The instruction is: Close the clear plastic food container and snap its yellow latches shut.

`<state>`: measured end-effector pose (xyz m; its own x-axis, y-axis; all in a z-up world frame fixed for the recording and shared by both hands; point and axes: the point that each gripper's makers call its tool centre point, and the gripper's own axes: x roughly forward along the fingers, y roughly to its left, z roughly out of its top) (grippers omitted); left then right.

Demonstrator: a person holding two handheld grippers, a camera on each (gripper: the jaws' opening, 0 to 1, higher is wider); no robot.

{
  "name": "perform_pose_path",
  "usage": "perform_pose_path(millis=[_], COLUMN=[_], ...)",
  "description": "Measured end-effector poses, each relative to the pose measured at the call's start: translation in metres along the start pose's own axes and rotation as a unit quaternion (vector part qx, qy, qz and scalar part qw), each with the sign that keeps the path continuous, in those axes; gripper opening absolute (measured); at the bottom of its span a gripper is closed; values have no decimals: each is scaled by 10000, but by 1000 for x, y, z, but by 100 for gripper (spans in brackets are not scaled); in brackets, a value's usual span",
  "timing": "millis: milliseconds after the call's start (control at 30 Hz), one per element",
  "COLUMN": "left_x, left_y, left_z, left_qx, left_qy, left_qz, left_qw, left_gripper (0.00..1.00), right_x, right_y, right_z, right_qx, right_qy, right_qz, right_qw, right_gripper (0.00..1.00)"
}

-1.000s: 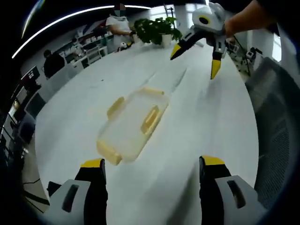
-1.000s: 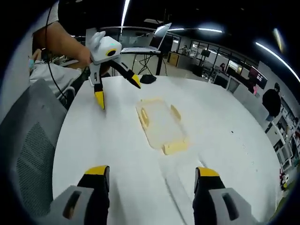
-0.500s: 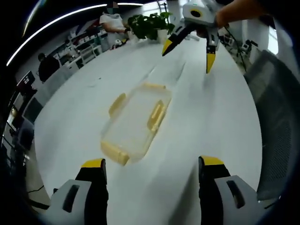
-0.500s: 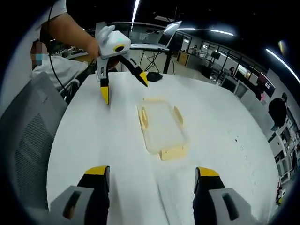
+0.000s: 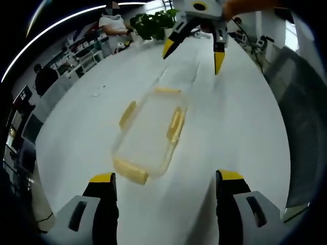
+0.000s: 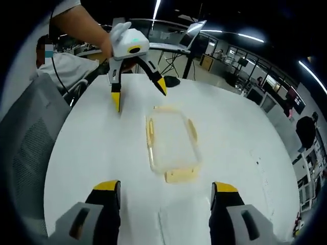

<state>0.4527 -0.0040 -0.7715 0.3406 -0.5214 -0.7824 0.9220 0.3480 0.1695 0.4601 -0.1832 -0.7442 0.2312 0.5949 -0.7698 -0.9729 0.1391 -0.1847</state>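
Observation:
A clear plastic food container (image 5: 148, 135) (image 6: 171, 140) lies flat on the white table, its lid on top. Yellow latches stick out at its ends and long sides: an end latch (image 5: 131, 171) (image 6: 181, 176) and side latches (image 5: 176, 125) (image 6: 149, 139). My left gripper (image 5: 162, 178) hovers open just short of the container's near end; in the right gripper view it hangs above the far end (image 6: 139, 93). My right gripper (image 6: 163, 186) is open too, facing the opposite end, and appears in the left gripper view above the far end (image 5: 193, 47). Nothing is between either pair of fingers.
The white table (image 5: 245, 117) (image 6: 87, 153) is broad. A grey mesh chair (image 6: 23, 143) (image 5: 301, 102) stands at its edge. A potted plant (image 5: 150, 23) and a laptop (image 6: 191, 33) sit at far ends. People stand by shelves (image 5: 110, 23).
Both views have drawn slightly closer to the container and turned a little, so it sits more squarely ahead. The container itself lies where it was; both grippers stay open.

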Motion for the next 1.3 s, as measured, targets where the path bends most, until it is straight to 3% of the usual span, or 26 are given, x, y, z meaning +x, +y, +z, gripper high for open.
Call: perform_pose_path(millis=[233, 1300], left_x=[4, 15], left_y=[9, 31], left_z=[-4, -23], left_qx=[100, 709], left_qy=[80, 455], left_qz=[-92, -353], left_qw=[9999, 9958], left_gripper=[75, 72], right_x=[10, 39], right_y=[-10, -15], right_z=[3, 2], right_qx=[-29, -392], right_qy=[120, 468], right_qz=[114, 710], right_qw=[9999, 9956], right_gripper=[67, 60])
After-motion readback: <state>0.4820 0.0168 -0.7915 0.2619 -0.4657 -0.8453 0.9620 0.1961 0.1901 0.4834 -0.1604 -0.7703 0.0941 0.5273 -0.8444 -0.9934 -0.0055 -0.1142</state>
